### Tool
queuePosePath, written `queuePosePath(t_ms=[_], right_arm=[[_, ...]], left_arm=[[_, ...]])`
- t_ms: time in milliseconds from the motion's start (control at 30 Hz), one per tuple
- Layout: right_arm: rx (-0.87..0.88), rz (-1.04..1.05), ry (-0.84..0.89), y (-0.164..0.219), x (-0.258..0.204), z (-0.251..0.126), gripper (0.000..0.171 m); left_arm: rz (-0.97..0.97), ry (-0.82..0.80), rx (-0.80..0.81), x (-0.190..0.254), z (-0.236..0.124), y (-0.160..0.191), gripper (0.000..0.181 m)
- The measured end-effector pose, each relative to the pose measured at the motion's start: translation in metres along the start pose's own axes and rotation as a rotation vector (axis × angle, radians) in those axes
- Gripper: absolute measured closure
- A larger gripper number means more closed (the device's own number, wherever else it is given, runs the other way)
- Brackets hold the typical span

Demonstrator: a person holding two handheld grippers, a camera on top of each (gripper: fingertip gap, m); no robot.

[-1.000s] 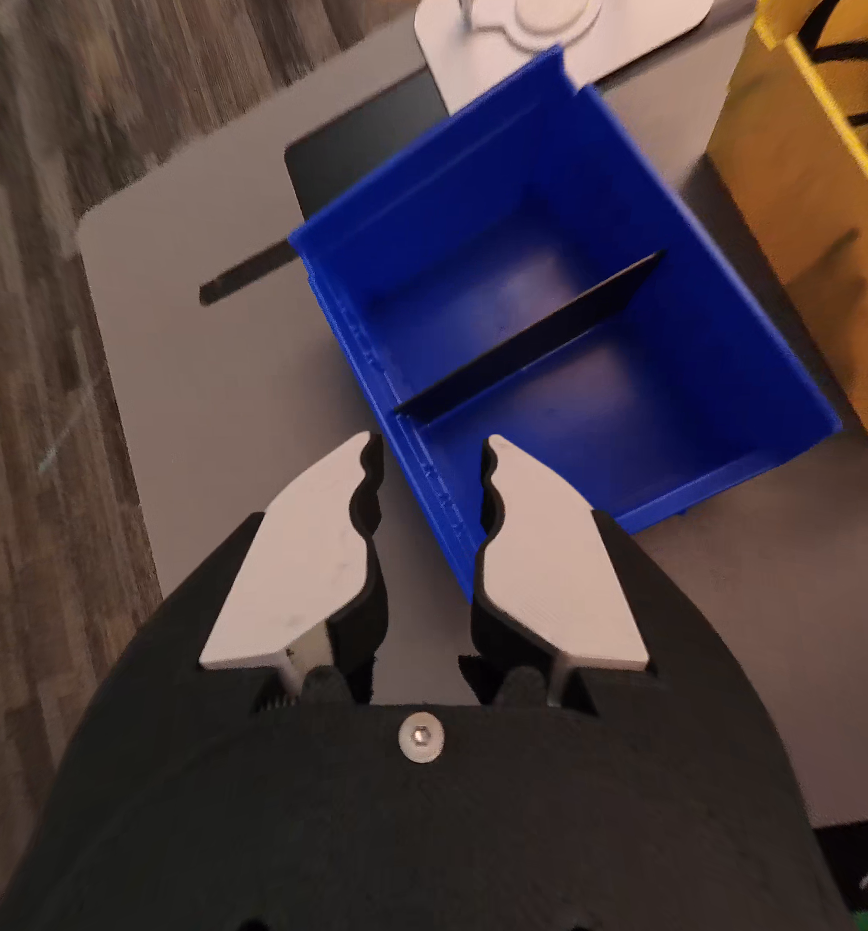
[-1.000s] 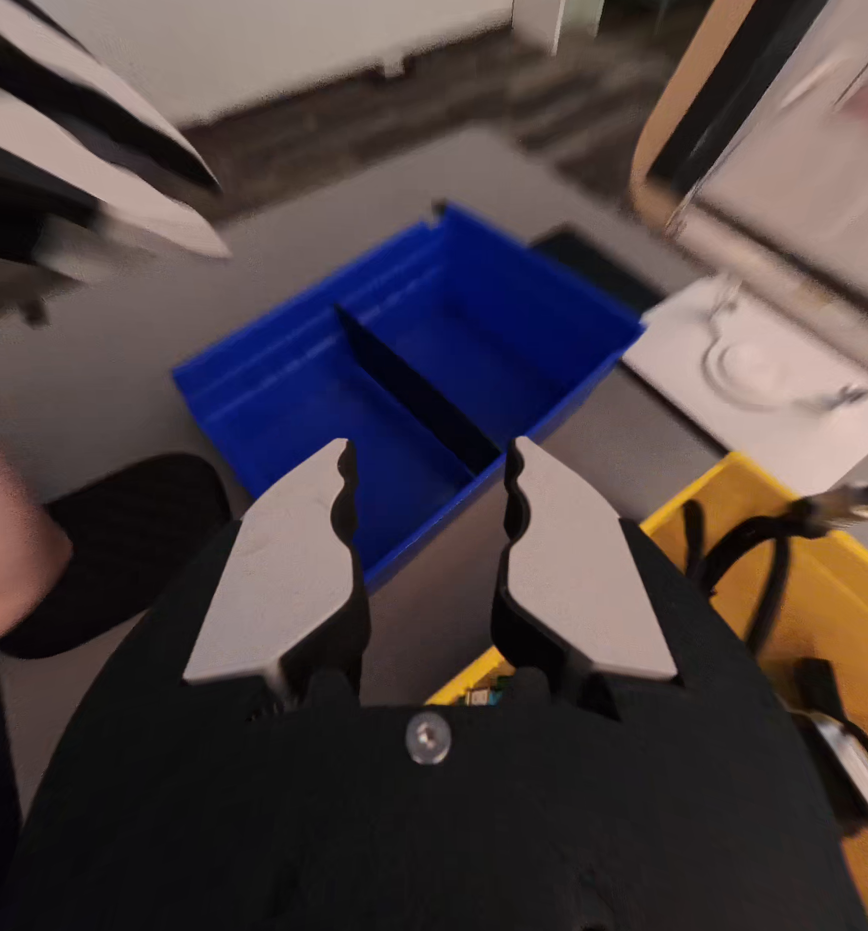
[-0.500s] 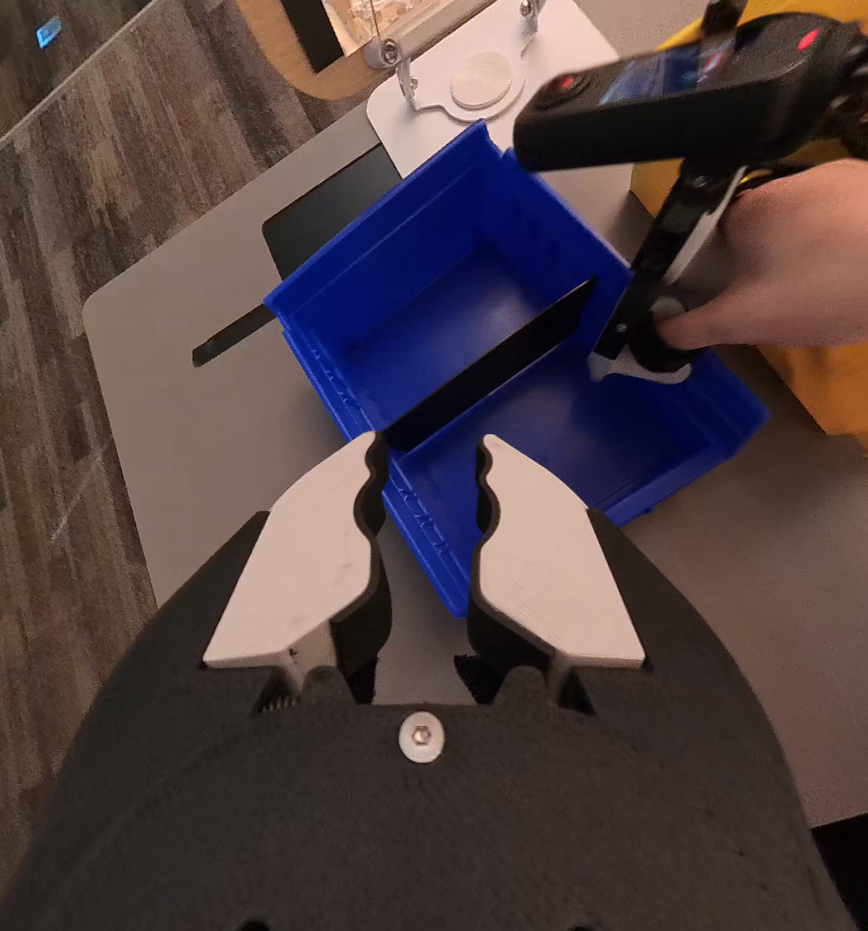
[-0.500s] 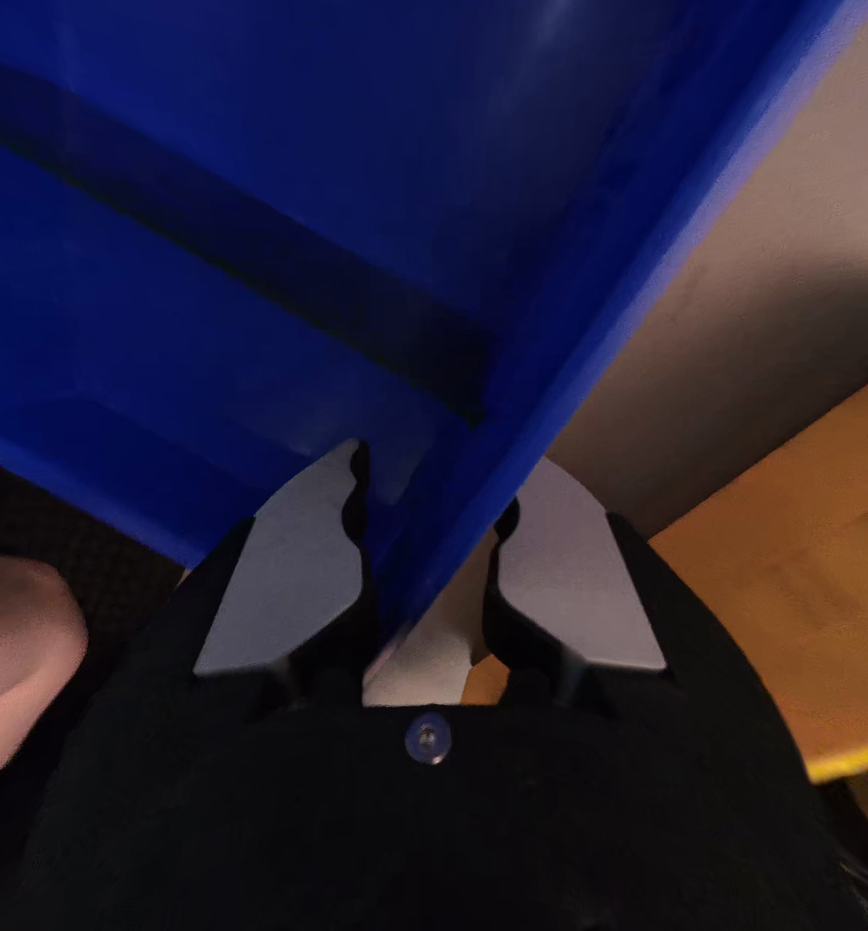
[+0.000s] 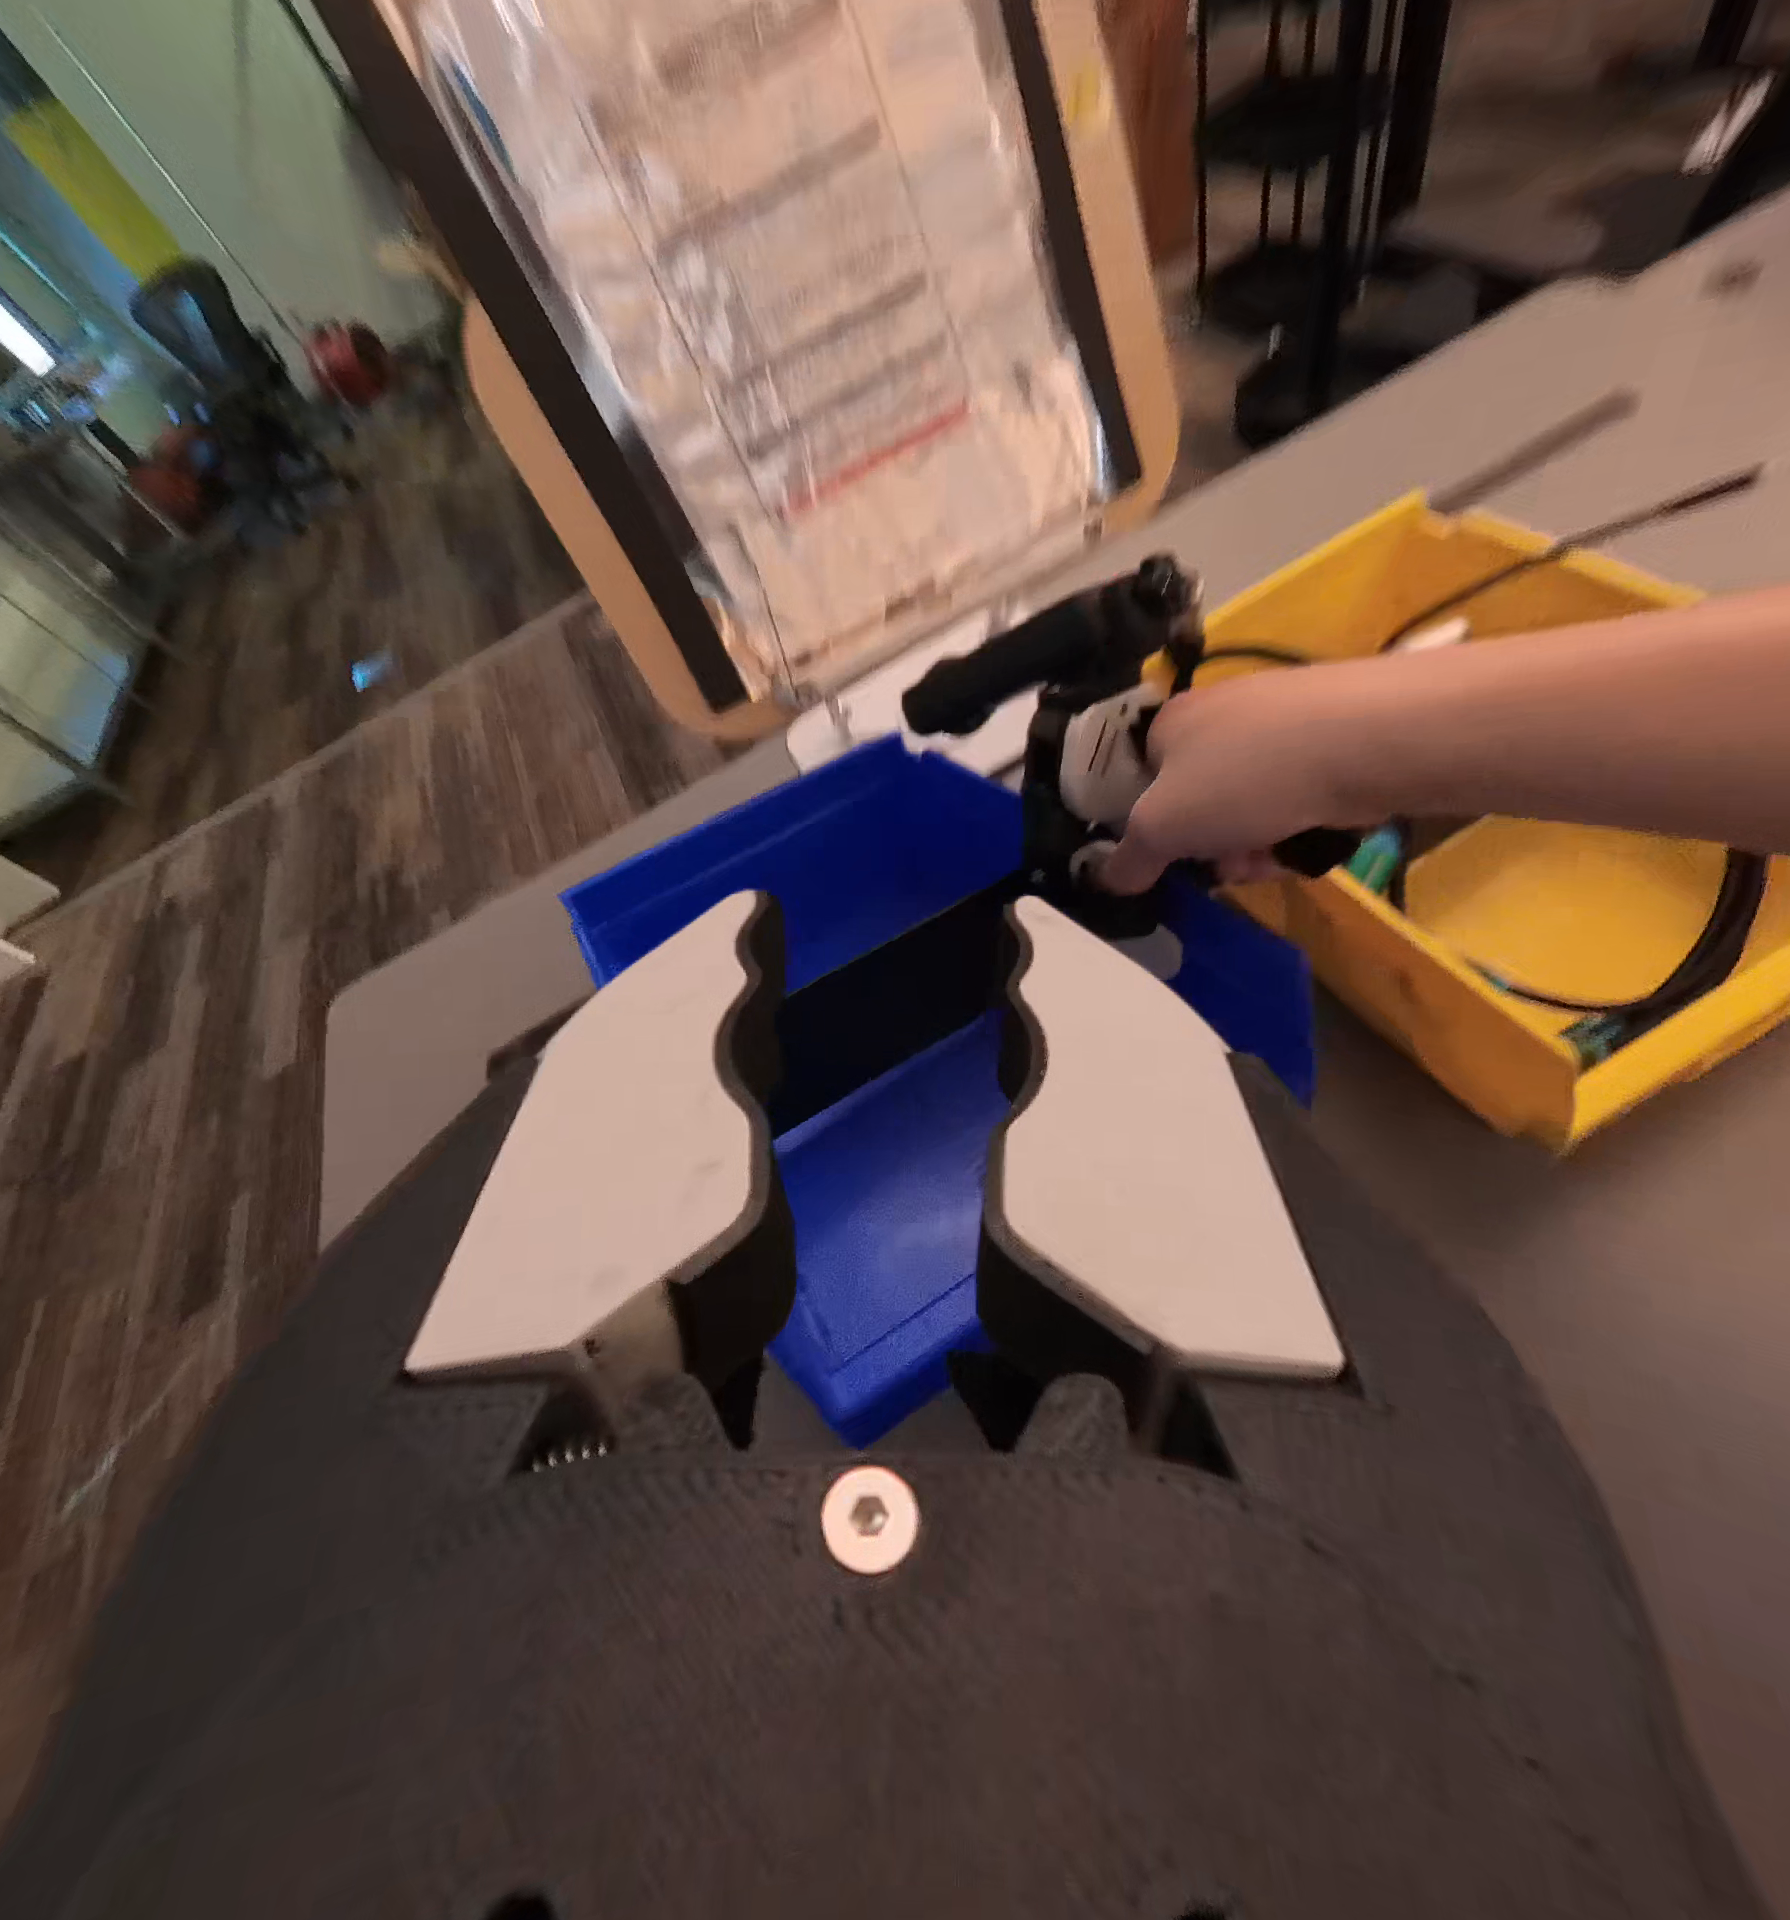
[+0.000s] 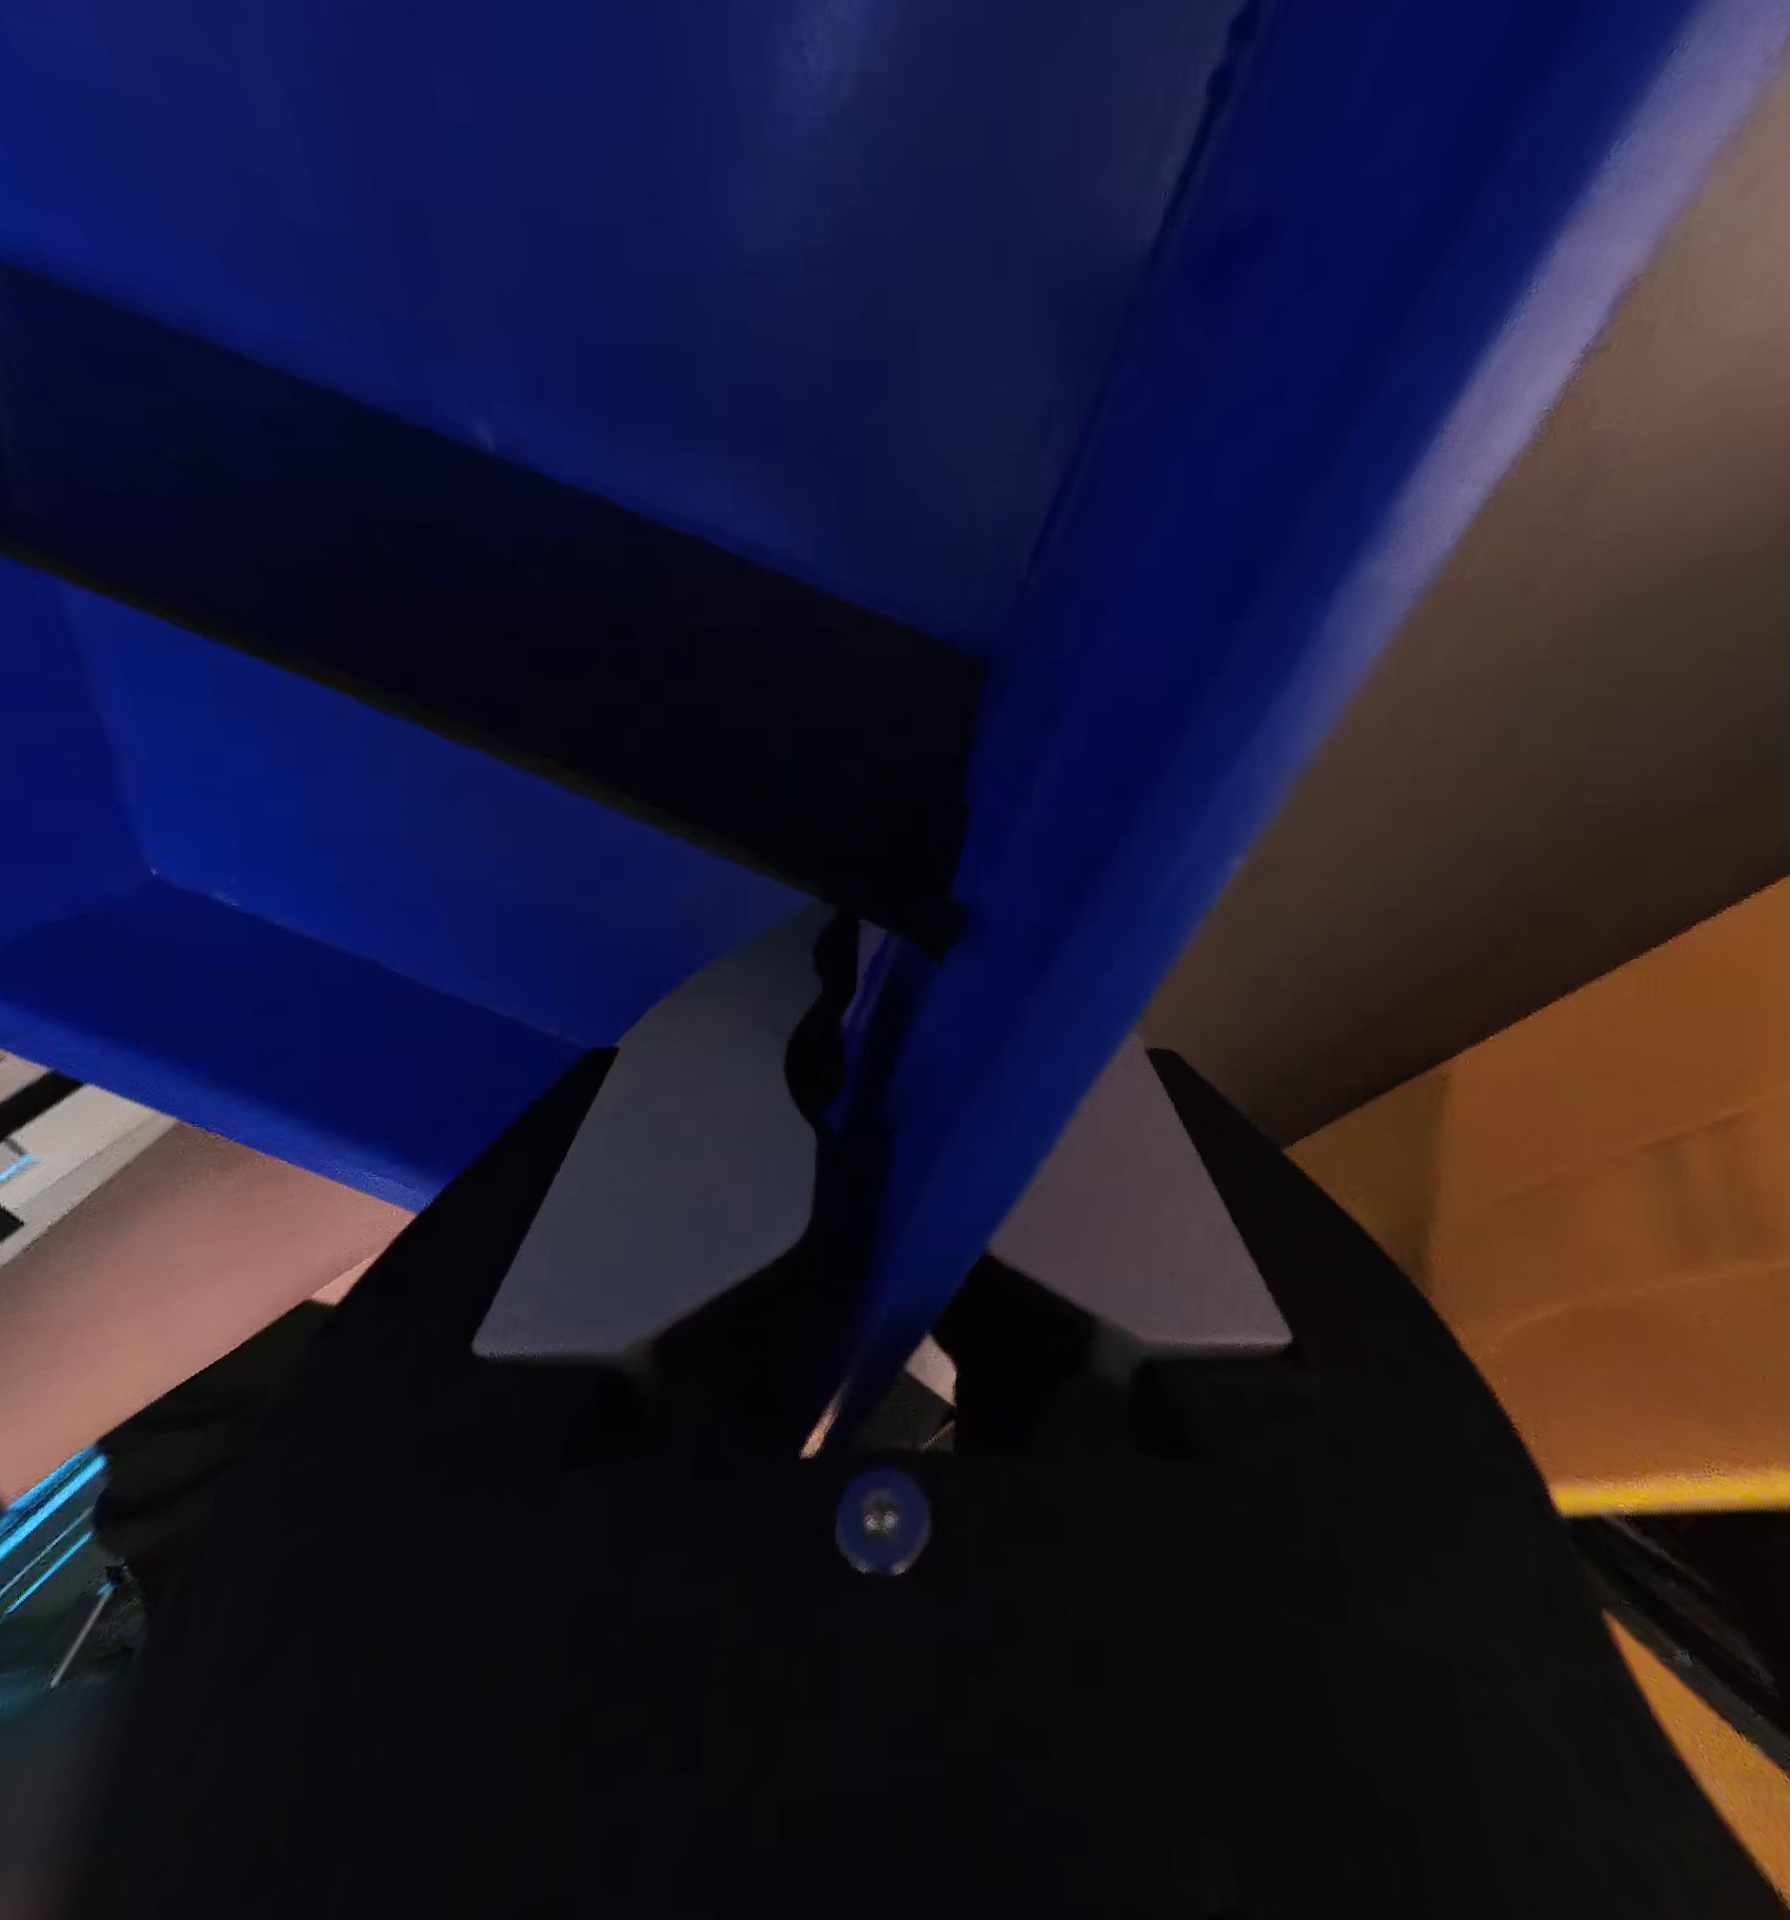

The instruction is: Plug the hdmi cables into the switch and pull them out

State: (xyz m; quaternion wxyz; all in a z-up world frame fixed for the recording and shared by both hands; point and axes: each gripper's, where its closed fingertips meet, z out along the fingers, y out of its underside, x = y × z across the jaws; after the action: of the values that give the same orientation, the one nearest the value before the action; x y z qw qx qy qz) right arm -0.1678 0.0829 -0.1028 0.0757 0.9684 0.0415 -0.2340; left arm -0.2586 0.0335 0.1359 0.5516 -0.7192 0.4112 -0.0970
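Observation:
A blue bin [image 5: 818, 821] with a black divider [image 5: 880, 997] stands on the grey table [image 5: 1493, 1351]. My left gripper [image 5: 886, 925] is open and holds nothing; it hangs over the bin's near corner, and the bin's inside shows between its fingers. My right gripper [image 6: 891, 997] is shut on the blue bin's side wall [image 6: 1130, 727], next to the divider's end [image 6: 455, 582]. Its left finger [image 6: 704, 1122] is inside the bin; the other is mostly hidden behind the wall. The left wrist view shows this gripper [image 5: 1130, 914] at the bin's right wall, held by a hand [image 5: 1213, 779]. Black cables [image 5: 1722, 935] lie in a yellow bin [image 5: 1493, 1049].
The yellow bin stands right of the blue one, close beside it, and also shows in the right wrist view [image 6: 1597, 1247]. A clear sign holder [image 5: 818, 312] on a white base stands behind the blue bin. The table's left edge and the wood floor [image 5: 143, 1039] are near.
My right gripper came down over the blue bin's side wall and its pads closed on it. My left gripper moved in low over the bin's near corner and stayed open.

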Motion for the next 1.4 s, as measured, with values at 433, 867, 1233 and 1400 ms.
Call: queuePosePath(t_ms=[433,867,1233,1400], right_arm=[[0.238,-0.134,-0.004,0.079,0.021,-0.233,0.16],[0.595,0.476,0.066,0.257,0.303,-0.29,0.161],[0.486,0.656,0.023,0.328,0.402,-0.185,0.161],[0.386,0.615,0.071,0.326,0.408,-0.153,0.161]], left_arm=[[-0.226,0.285,0.5,0.022,-0.099,-0.055,0.112],[-0.59,0.772,-0.354,0.152,0.181,0.048,0.112],[-0.366,0.699,-0.543,0.196,0.207,0.094,0.142],[-0.282,0.712,-0.59,0.178,0.204,0.098,0.16]])
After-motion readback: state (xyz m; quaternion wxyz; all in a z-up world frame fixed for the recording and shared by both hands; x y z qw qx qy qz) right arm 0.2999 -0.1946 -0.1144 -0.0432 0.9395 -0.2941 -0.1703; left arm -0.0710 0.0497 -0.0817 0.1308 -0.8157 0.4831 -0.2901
